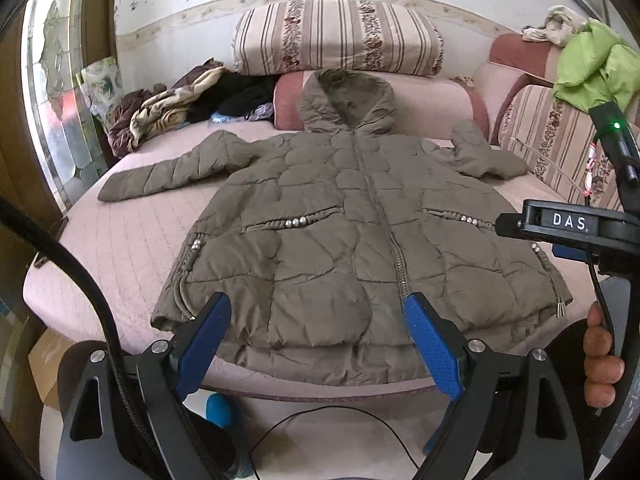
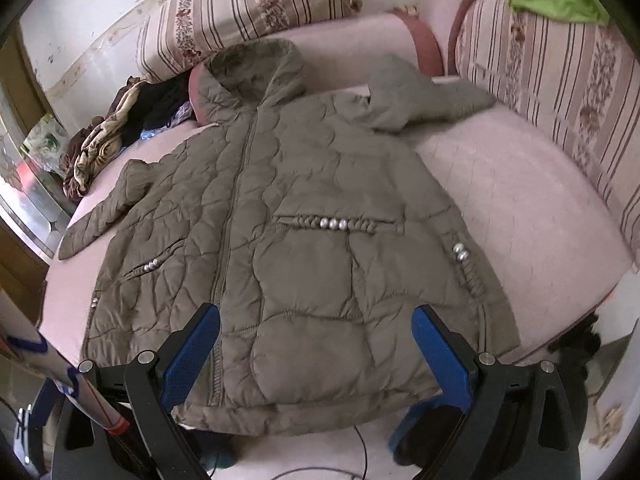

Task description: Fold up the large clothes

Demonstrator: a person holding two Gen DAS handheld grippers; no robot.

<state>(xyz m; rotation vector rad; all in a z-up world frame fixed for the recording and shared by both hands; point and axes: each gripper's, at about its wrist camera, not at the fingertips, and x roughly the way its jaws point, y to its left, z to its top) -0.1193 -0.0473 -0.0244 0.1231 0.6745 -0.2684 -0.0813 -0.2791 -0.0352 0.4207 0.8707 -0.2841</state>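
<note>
An olive quilted hooded jacket (image 1: 340, 220) lies flat, front up and zipped, on a pink bed (image 1: 120, 248). Its hood rests against a pink bolster. Its left sleeve stretches out flat and its right sleeve is bunched near the shoulder. My left gripper (image 1: 320, 316) is open and empty above the jacket's hem, left of the zip. My right gripper (image 2: 316, 328) is open and empty above the hem on the right half of the jacket (image 2: 300, 220). The right gripper's body also shows at the right edge of the left wrist view (image 1: 568, 224).
A striped folded quilt (image 1: 340, 36) sits on the bolster (image 1: 440, 96) at the back. A pile of dark clothes (image 1: 192, 100) lies back left. A green garment (image 1: 596, 64) lies on a striped cushion at right. Cables and a teal object (image 1: 218, 408) lie on the floor.
</note>
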